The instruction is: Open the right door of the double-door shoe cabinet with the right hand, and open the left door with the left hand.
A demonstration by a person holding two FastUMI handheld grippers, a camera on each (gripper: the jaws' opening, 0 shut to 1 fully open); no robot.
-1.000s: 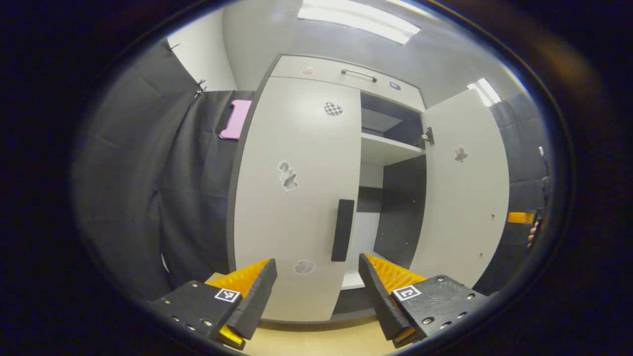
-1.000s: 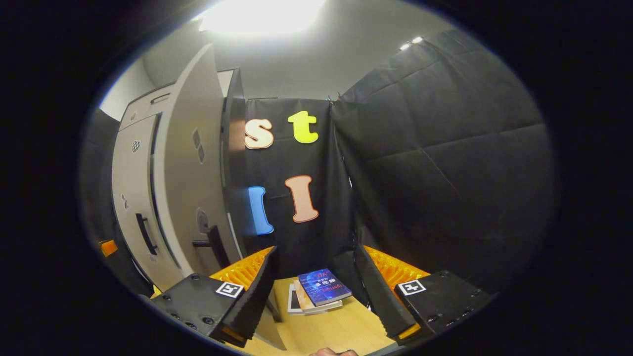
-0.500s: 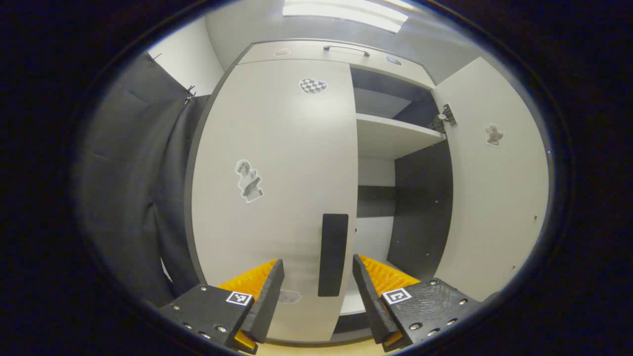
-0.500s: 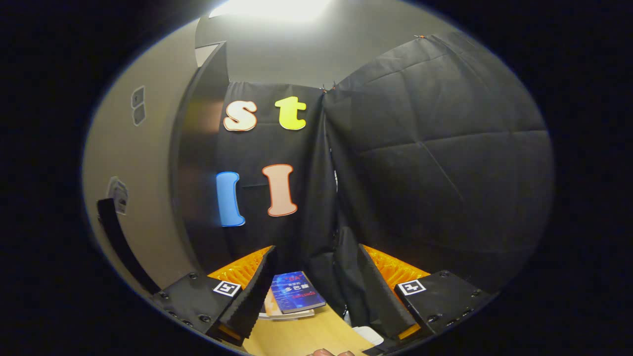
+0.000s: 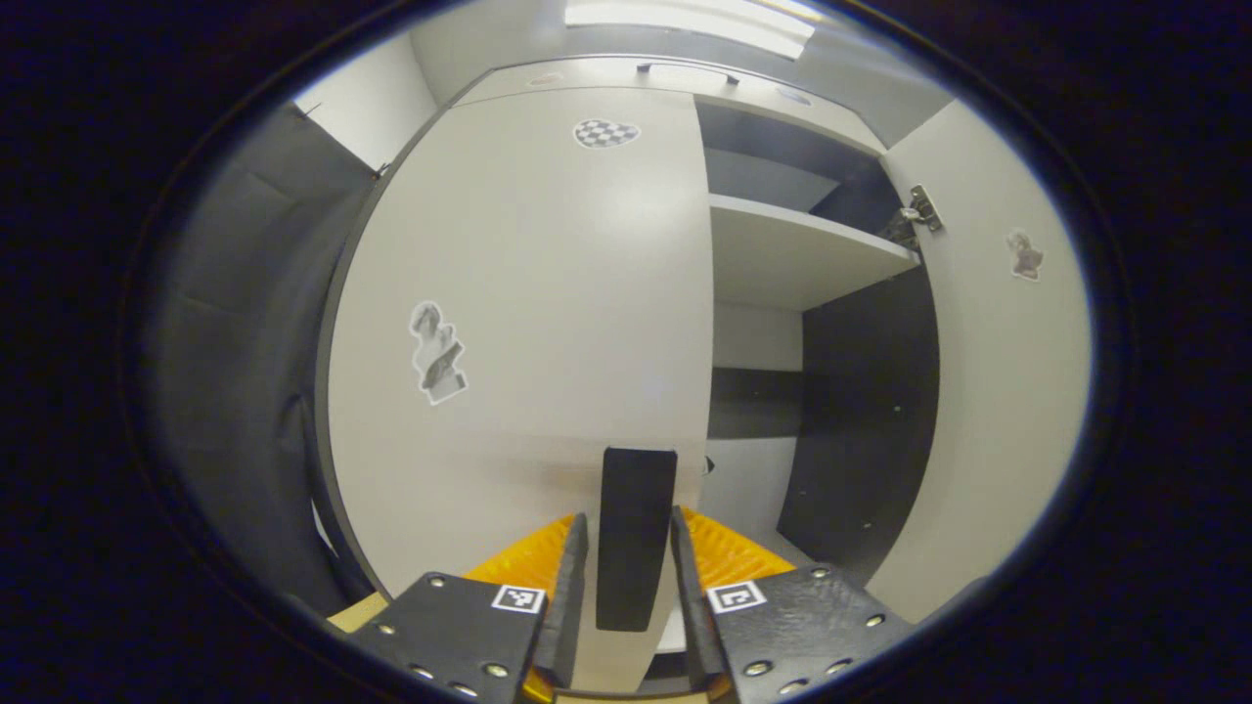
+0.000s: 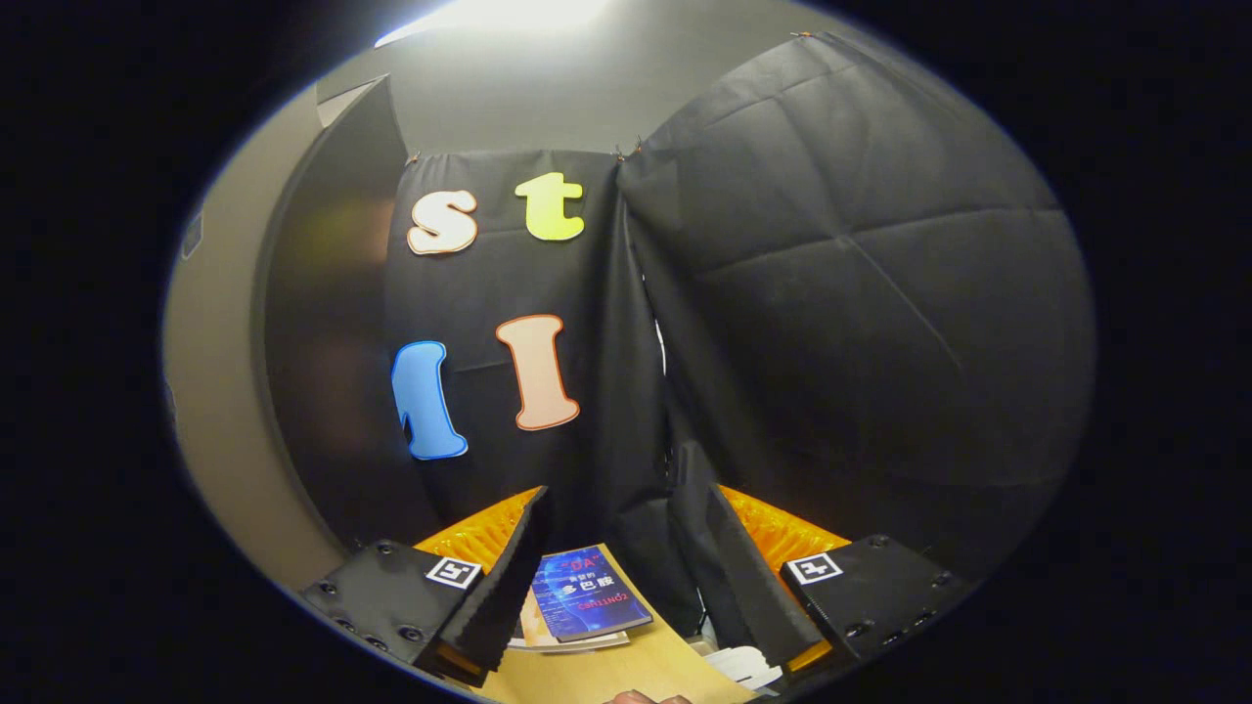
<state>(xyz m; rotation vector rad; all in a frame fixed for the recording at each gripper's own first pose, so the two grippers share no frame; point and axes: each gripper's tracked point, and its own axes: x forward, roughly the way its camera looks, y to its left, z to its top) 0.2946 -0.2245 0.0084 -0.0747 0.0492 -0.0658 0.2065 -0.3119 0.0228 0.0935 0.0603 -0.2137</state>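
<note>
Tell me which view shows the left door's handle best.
The left gripper view: the left door's handle stands upright, centred, between the left tool fingers. The right gripper view faces the booth wall and books, away from that handle.

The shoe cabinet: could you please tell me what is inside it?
Through the open right half of the shoe cabinet, one bare shelf shows, with no shoes visible. The closed left door covers the remainder.

A light wooden tabletop runs along the foot of the booth's black cloth wall. A blue-covered book lies flat on it, stacked on another book, with some white paper lying near them.
</note>
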